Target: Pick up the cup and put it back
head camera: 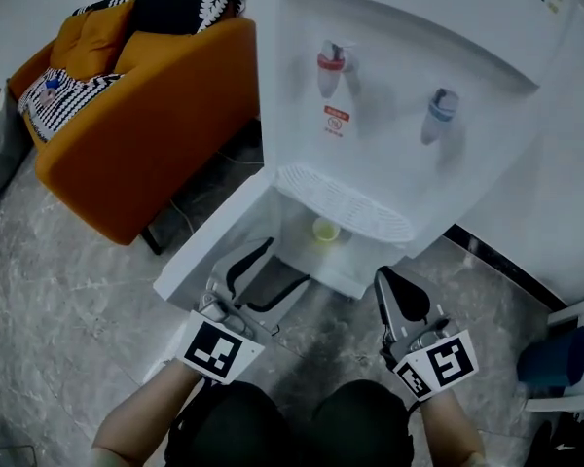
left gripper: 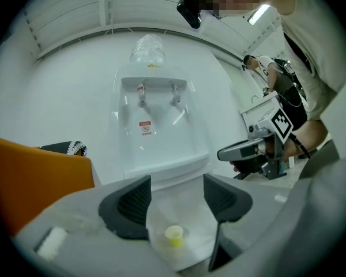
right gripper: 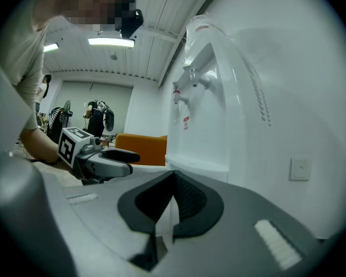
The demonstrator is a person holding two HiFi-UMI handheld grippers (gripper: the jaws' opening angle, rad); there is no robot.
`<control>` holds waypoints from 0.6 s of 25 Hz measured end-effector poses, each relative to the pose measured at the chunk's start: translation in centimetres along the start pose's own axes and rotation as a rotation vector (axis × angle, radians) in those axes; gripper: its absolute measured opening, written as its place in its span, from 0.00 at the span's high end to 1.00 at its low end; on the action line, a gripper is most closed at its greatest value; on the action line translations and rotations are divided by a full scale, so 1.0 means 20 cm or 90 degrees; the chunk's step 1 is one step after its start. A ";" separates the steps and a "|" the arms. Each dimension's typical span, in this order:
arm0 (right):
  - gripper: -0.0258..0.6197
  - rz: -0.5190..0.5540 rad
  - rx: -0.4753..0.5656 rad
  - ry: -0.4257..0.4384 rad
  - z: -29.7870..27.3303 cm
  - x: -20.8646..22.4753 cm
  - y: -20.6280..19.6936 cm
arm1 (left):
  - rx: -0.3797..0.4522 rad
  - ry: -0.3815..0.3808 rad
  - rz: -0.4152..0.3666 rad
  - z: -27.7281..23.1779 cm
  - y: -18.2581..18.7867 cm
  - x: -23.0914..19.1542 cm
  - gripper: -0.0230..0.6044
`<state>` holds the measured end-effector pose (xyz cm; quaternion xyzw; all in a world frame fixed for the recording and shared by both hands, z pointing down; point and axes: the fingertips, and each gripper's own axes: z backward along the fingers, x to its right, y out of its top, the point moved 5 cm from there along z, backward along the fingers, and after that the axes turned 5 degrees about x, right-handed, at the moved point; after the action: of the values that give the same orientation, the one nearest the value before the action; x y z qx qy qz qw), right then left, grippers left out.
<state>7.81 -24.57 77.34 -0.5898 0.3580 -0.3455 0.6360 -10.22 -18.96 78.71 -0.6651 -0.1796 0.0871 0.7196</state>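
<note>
A small pale yellow cup [head camera: 325,230] stands upright inside the low open compartment of a white water dispenser [head camera: 399,86], under its drip grille. My left gripper [head camera: 273,269] is in front of that opening, jaws open, nothing between them. In the left gripper view the cup [left gripper: 174,235] shows through the gap between the left gripper [left gripper: 176,192] fingers, a little beyond the tips. My right gripper [head camera: 389,285] hangs to the right of the opening, beside the dispenser's lower front. In its own view the right gripper [right gripper: 172,198] has its pads pressed together, empty.
The compartment door [head camera: 209,251] hangs open to the left of my left gripper. An orange sofa [head camera: 146,115] with patterned cushions stands at the left. The floor is marble tile. A blue object [head camera: 555,358] sits at the right edge. The red tap [head camera: 331,66] and blue tap [head camera: 440,113] are above.
</note>
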 end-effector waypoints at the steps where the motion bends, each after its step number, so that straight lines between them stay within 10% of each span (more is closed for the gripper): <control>1: 0.96 0.001 0.001 0.002 0.00 0.00 -0.02 | 0.000 -0.003 0.002 -0.02 -0.02 0.00 0.49; 15: 0.96 0.001 -0.010 -0.026 -0.14 0.00 -0.40 | 0.008 -0.025 -0.006 -0.36 -0.53 -0.06 0.48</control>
<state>5.17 -26.45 85.25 -0.6015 0.3482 -0.3304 0.6386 -9.81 -27.06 88.65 -0.6578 -0.1967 0.0979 0.7205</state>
